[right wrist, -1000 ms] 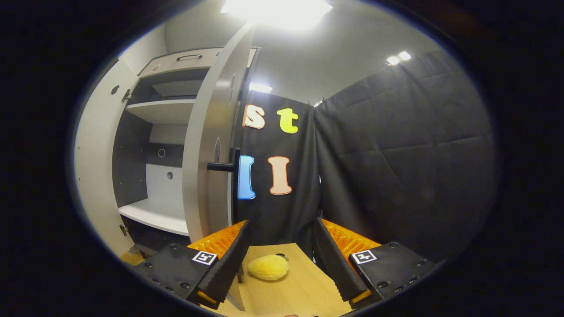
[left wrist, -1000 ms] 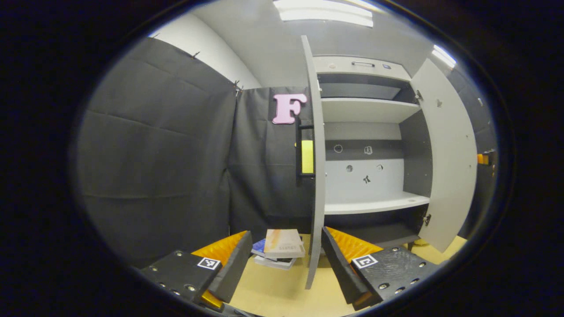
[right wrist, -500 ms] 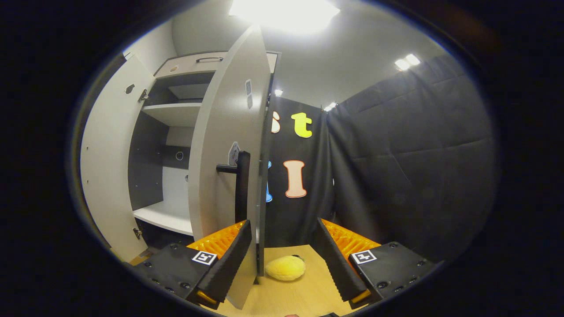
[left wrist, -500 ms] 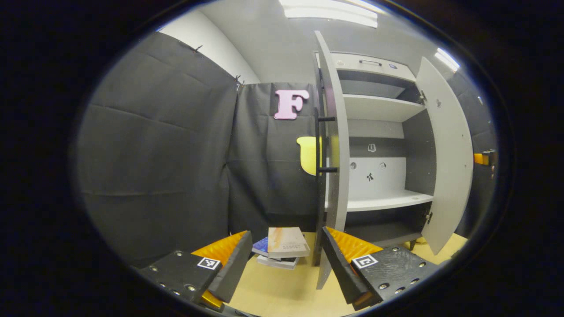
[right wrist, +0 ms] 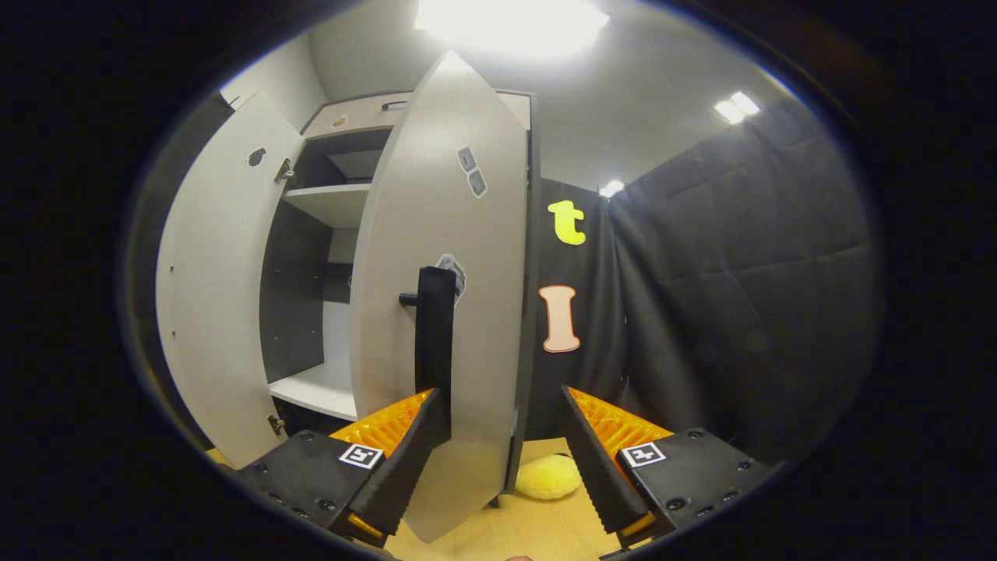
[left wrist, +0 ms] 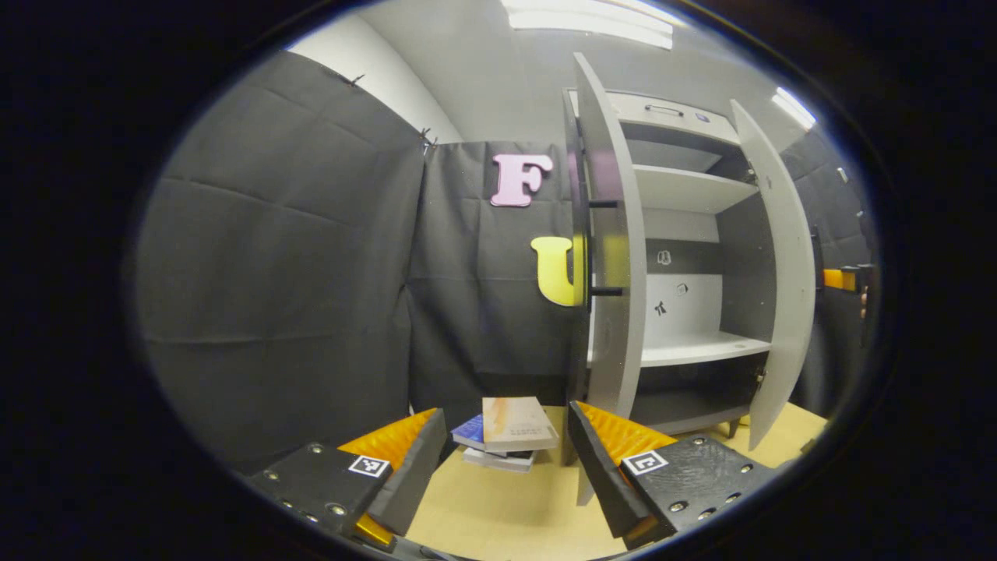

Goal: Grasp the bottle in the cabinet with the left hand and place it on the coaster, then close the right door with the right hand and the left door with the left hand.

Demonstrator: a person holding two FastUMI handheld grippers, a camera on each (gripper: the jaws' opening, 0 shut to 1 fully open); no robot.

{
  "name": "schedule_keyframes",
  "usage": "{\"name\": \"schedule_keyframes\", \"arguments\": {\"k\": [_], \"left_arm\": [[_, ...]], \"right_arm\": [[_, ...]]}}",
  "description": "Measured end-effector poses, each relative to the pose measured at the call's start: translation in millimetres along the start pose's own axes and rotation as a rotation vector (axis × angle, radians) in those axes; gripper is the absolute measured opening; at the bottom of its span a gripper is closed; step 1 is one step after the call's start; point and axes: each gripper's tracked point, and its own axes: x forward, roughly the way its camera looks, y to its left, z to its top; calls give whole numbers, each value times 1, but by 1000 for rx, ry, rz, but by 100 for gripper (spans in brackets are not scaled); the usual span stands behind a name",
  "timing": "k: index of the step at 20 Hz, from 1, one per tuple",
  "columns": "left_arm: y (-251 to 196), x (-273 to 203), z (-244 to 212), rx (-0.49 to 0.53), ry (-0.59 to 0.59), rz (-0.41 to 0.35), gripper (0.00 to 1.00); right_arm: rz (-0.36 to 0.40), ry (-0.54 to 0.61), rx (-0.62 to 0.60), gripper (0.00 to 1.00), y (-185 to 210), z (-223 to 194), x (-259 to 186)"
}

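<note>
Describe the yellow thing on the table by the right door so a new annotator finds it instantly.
Start at the tall grey cabinet and go to its right door, the one with the black bar handle. Follow that door's lower edge down to the light wooden table. There lies the soft, rounded yellow plush lump, partly hidden behind the door's edge, the sole yellow item on that tabletop.

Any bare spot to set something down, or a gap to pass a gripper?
Free: the white lower shelf and the upper shelf between the left door and right door; the bare tabletop ahead of the left gripper. Crowded: the stack of books beside the left door, and the yellow plush behind the right door's edge.
</note>
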Motion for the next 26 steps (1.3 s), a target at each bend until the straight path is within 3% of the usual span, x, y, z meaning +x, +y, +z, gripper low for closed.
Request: {"name": "schedule_keyframes", "arguments": {"k": [4,7,8,10,18,22,25,26], "left_arm": [[11,-4,3,-14,-8,20,92],[17,-2,8,3,-16,32,92],[19,0,9,9,-19,38,99],[20,4,15,3,-27,38,99],[7,48,64,-44,-84,8,99],[6,76,89,-35,-106,50,99],[-10,97,96,-51,-102,36,99],[-15,103,97,-56,-106,34,92]], "right_arm": [[41,-3,23,92,21,0,10],[68,10,34,95,34,-7,17],[73,13,35,95,36,-7,18],[73,6,40,92,33,-5,16],[20,-44,52,95,-7,-1,-17],[14,-51,31,95,-24,-4,-33],[-23,-42,-16,95,-42,-12,-43],[-27,-39,-23,95,-46,-14,-46]]}}
